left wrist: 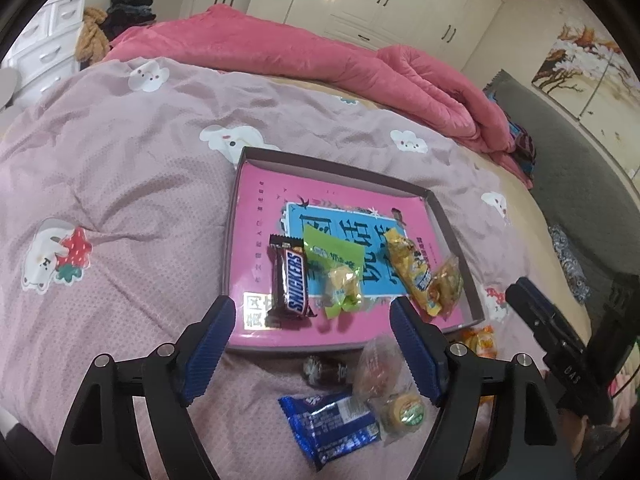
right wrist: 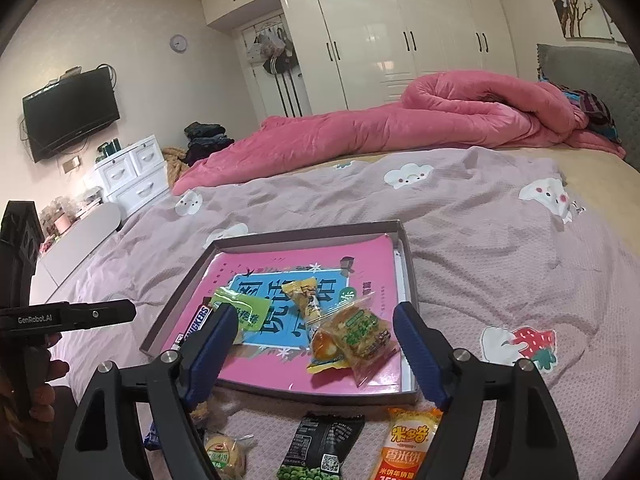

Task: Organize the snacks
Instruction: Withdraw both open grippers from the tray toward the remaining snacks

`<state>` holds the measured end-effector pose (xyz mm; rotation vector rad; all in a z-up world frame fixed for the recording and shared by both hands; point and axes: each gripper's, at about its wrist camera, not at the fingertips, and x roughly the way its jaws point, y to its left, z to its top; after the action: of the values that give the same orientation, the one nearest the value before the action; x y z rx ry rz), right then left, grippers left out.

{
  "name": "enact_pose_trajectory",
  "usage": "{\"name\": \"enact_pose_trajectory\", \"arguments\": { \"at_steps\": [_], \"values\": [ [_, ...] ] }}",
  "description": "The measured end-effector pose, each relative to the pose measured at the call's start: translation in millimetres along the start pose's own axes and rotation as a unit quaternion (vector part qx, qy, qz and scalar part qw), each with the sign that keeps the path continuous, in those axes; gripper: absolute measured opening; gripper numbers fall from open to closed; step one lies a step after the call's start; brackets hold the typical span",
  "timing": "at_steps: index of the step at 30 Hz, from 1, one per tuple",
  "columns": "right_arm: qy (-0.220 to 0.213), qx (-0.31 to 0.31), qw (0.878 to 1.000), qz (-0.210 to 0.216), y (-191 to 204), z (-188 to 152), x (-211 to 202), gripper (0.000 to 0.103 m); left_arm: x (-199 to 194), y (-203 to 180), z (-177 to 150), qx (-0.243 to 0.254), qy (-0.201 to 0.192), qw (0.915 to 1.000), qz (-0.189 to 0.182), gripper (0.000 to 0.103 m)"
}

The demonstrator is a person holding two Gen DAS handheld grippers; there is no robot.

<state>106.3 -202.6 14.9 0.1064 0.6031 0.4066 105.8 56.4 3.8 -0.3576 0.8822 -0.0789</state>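
Both grippers are hovering over the bed (right wrist: 480, 240) right at the near edge of the tray (left wrist: 236, 216), jaws spread wide on each and nothing between them. The left gripper (left wrist: 312, 344) sits above the loose snacks on the bedspread, the right gripper (right wrist: 310, 350) is over the tray's front edge.

Inside the tray, on the pink book cover: a Snickers (left wrist: 290, 280) at the left, a green packet (left wrist: 332, 254) beside it with a small yellow candy (left wrist: 344, 284) at its near end, then a long yellow packet (left wrist: 408, 266) and a clear bag (left wrist: 446, 284) of something brownish in the right corner.

Still out on the bedspread, just in front of the tray: a blue packet (left wrist: 330, 424), a clear-wrapped round cake (left wrist: 376, 372), a smaller round biscuit (left wrist: 404, 410), a dark little packet (left wrist: 324, 370), a black pea packet (right wrist: 320, 446) and an orange rice-cracker pack (right wrist: 406, 446).

Rolled pink duvet (right wrist: 400, 128) lies across the far side of the bed, well away from it all.
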Motion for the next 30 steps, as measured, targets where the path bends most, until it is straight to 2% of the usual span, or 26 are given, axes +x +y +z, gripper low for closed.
{"name": "enact_pose_trajectory", "arguments": {
  "at_steps": [23, 30],
  "values": [
    [0.023, -0.040, 0.999, 0.022, 24, -12, -5, 0.082, -8, -2, -26, 0.029, 0.028, 0.9990, 0.020, 0.081],
    [0.035, -0.050, 0.998, 0.034, 30, -17, -4, 0.082, -4, -6, -39, 0.039, 0.047, 0.9979, 0.023, 0.081]
  ]
}}
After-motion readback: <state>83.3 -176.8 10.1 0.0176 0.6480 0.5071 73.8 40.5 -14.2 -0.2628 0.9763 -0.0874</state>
